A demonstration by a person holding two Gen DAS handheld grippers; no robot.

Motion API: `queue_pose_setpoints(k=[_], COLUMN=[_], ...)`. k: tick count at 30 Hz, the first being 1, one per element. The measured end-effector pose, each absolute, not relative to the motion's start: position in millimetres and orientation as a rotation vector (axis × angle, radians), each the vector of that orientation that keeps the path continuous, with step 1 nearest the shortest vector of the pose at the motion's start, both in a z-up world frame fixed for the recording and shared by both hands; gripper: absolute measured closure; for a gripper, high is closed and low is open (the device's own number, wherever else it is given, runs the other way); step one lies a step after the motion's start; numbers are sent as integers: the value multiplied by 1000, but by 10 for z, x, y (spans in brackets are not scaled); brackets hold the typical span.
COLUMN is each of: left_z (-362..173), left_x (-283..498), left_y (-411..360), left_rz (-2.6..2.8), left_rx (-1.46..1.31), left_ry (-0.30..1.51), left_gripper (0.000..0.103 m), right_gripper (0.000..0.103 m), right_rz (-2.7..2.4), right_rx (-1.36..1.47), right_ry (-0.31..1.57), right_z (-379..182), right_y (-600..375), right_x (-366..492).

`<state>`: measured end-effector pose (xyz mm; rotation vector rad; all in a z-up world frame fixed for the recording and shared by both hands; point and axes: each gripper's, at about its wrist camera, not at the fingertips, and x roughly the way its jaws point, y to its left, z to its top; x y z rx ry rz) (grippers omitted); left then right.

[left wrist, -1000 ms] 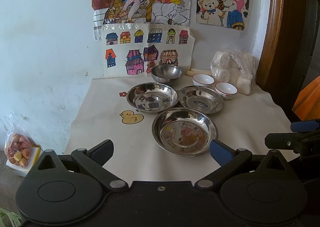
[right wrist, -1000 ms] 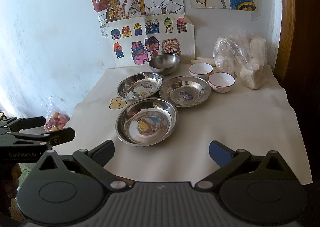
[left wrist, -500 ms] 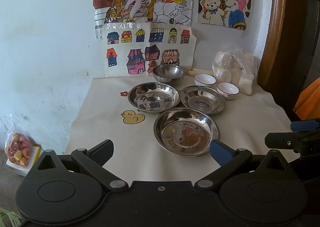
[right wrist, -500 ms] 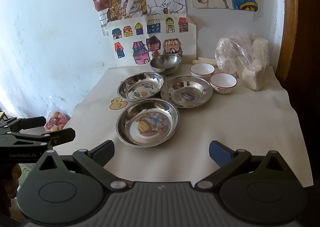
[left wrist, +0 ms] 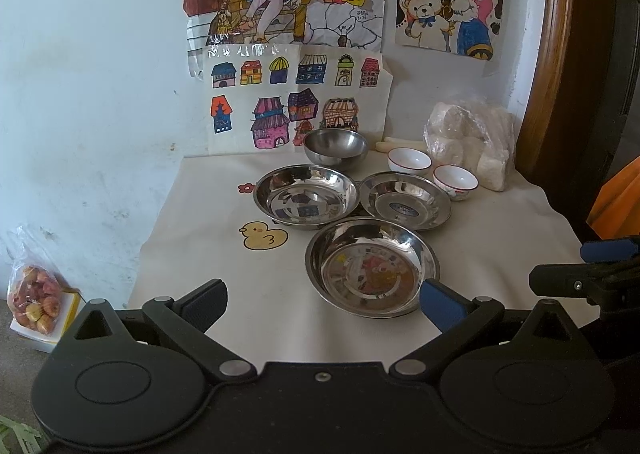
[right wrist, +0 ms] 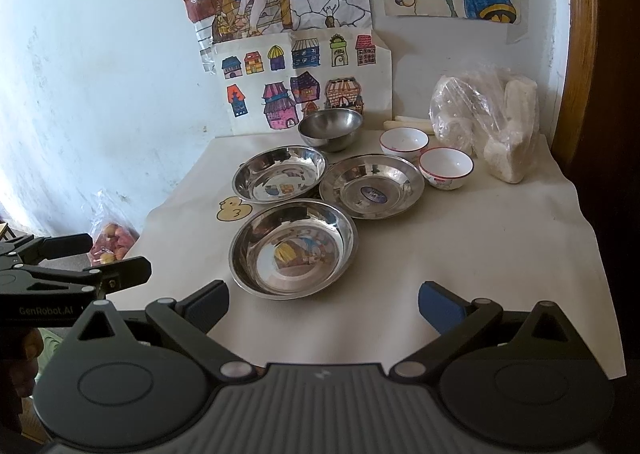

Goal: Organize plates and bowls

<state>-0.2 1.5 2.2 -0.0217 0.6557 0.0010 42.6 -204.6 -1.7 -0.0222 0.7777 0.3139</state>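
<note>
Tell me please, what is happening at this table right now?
A person holds a gripper in each hand above the near edge of the table. The left gripper and the right gripper are both open and empty. Nothing is picked up yet: three steel plates, a steel bowl and two small white bowls sit untouched.

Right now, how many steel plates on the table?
3. Nearest plate sits front-centre; left plate behind it beside the duck sticker; right plate by the white bowls. None look stacked or hidden.
</note>
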Motion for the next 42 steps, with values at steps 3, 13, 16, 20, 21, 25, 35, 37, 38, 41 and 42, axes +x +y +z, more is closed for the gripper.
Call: queue_pose_setpoints(k=[3,13,16,20,21,25,35,37,38,41,42], left_z=[-6,-87,-102,-124,-131,-171,-333,-356,-367,-399,-405], left_x=[29,167,189,234,249,329,781,884,930,1068,1107], left_y=[29,-13,-20,-37,-40,-51,-32,-23,-28,-55,-65], left_rz=[3,7,8,10,12,23,130,153,167,205,220], left_rx=[-23,-21,-20,-21,-21,-30,-135,-172,-190,-254,-275], left_ry=[660,674,679,691,695,723,830,834,835,845,851], left_gripper=[1,1,1,1,1,1,1,1,1,1,1], right_gripper=[0,0,0,0,0,0,0,0,0,0,0], right_rz=[315,318,319,323,325,334,400,426,437,477,491], right_rx=[-23,-22,-20,-17,-16,-11,-45,-62,-69,-90,-97], right_ry=[778,792,796,804,807,824,888,899,903,922,932], right_z=[-21,-92,-108,-129,-137,-191,-298,-304,-305,-321,-326], right_y=[-2049,-2060,-2073,-2083,-2088,-2113,-2286,-2344,-2362,-2442,-2466], right_x=[426,532,562,617,633,716,1225,1382,1445,1654,1714])
